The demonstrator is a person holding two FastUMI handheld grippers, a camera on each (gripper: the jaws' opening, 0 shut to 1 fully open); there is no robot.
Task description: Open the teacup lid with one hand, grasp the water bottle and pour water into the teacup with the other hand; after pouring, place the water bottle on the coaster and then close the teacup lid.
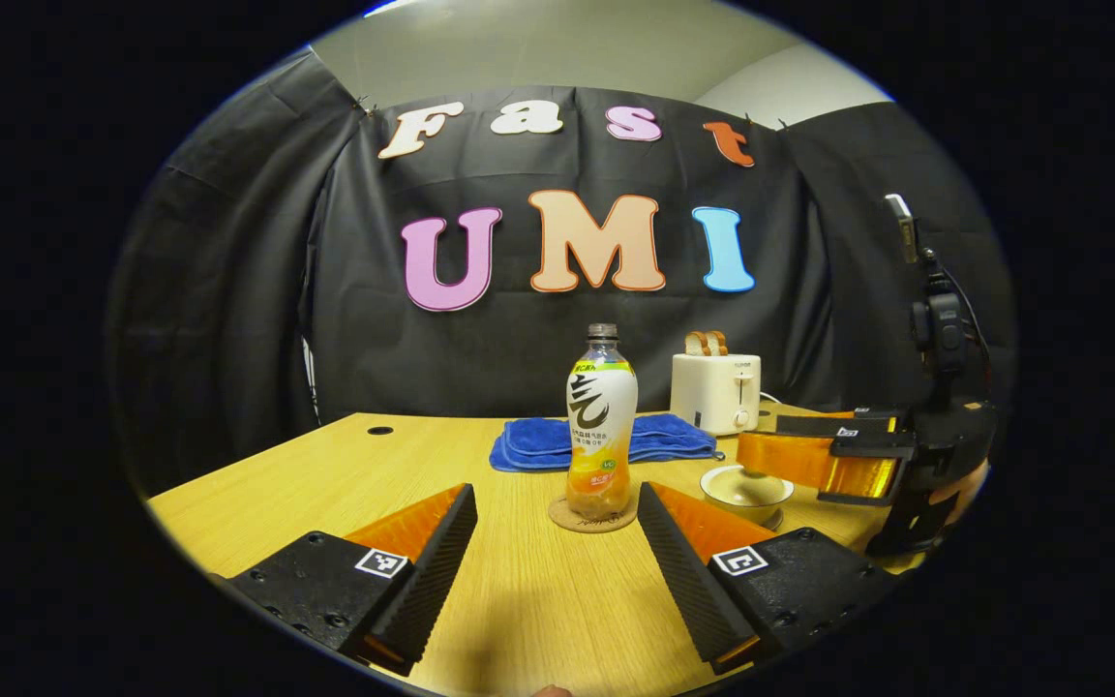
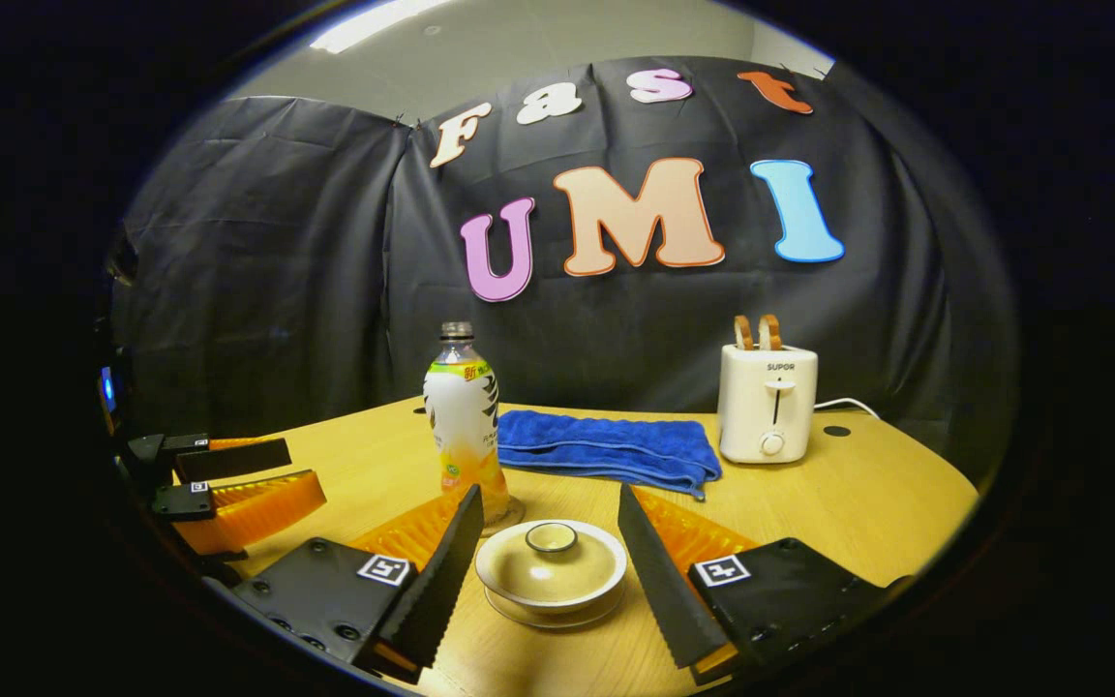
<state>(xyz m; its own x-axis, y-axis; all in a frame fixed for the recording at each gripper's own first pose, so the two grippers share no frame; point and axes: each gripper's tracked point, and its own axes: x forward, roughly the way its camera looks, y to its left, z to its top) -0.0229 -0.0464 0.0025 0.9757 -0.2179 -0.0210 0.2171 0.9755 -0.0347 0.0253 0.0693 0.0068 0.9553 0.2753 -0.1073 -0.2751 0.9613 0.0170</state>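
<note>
A water bottle (image 1: 601,426) with a white and orange label stands upright on a round cork coaster (image 1: 591,515), a short way ahead of my open left gripper (image 1: 557,518), which holds nothing. In the right gripper view the bottle (image 2: 461,426) stands at the left, behind the teacup. The cream teacup (image 2: 551,581) sits on its saucer with the lid (image 2: 551,552) on. My right gripper (image 2: 548,499) is open, one finger on each side of the lid, not touching it. The left gripper view has the teacup (image 1: 746,489) to the right of the bottle, under the right gripper (image 1: 759,438).
A folded blue towel (image 2: 606,445) lies behind the cup and bottle. A white toaster (image 2: 768,402) with two slices of toast stands at the back right, its cord trailing off. The wooden table (image 2: 867,494) ends at the black cloth wall. My left gripper (image 2: 304,471) hovers at the left edge.
</note>
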